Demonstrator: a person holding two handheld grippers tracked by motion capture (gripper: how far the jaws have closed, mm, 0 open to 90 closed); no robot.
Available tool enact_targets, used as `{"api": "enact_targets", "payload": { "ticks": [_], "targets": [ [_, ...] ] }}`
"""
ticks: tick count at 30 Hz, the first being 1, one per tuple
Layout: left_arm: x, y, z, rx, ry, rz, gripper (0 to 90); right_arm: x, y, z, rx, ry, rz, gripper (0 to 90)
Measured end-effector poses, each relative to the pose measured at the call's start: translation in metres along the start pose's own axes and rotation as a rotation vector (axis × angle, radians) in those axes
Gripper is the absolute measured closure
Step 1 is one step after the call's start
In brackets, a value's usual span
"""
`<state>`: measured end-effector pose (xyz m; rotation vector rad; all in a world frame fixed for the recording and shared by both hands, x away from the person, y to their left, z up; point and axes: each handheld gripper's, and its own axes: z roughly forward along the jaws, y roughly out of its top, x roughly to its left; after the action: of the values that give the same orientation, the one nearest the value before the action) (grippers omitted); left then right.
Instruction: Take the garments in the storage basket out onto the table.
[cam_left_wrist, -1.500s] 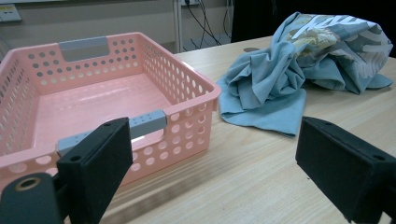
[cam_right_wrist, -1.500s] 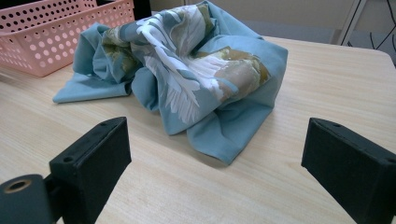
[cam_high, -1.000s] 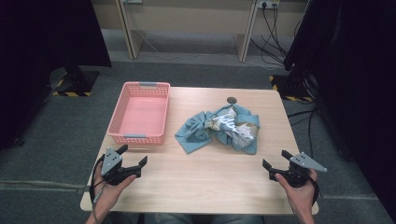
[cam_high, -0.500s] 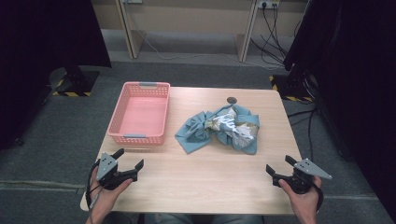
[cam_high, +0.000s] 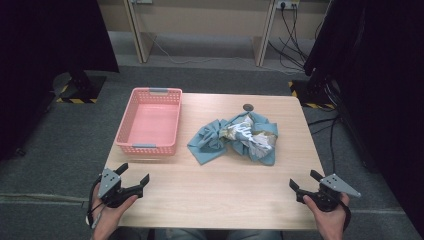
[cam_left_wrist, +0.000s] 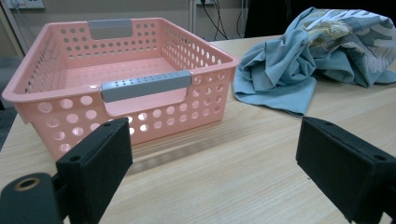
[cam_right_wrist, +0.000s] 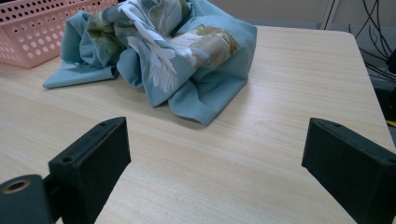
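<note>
A crumpled light-blue cloth with a pale printed pattern lies on the wooden table, right of centre. To its left stands an empty pink perforated basket with grey handles. My left gripper rests open near the front left corner, pointing toward the basket, with the cloth off to its right. My right gripper is open near the front right corner, aimed at the cloth. Nothing is between either pair of jaws.
A small dark round disc sits at the table's far edge behind the cloth. Table legs and cables stand beyond the table on grey carpet. Dark curtains flank both sides.
Both grippers have drawn back toward the table's front edge, the left one also drifting slightly left. The cloth and basket have not moved.
</note>
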<state>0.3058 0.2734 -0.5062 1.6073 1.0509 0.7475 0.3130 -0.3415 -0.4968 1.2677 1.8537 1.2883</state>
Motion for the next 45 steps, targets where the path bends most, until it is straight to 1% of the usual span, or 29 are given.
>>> {"api": "enact_targets", "payload": {
  "ticks": [6, 11, 15, 21, 25, 37, 45],
  "targets": [
    [0.002, -0.002, -0.002, 0.002, 0.009, 0.001, 10.3, -0.002, -0.004, -0.003, 0.000, -0.008, 0.007, 7.7],
    [0.004, -0.005, -0.005, -0.001, 0.014, -0.008, 10.3, -0.004, -0.007, -0.006, -0.001, -0.017, 0.008, 7.7],
    [0.006, -0.008, -0.007, 0.003, 0.026, -0.005, 10.3, -0.006, -0.009, -0.008, -0.003, -0.021, 0.015, 7.7],
    [0.009, -0.013, -0.009, 0.007, 0.033, -0.018, 10.3, -0.007, -0.015, -0.008, 0.008, -0.027, 0.023, 7.7],
    [0.010, -0.014, -0.010, 0.005, 0.038, -0.016, 10.3, -0.008, -0.018, -0.008, 0.005, -0.032, 0.025, 7.6],
    [0.014, -0.014, -0.010, -0.002, 0.050, -0.018, 10.3, -0.013, -0.024, -0.011, -0.001, -0.052, 0.035, 7.6],
    [0.016, -0.017, -0.007, 0.003, 0.053, -0.020, 10.3, -0.014, -0.029, -0.008, 0.005, -0.061, 0.038, 7.3]
  ]
}}
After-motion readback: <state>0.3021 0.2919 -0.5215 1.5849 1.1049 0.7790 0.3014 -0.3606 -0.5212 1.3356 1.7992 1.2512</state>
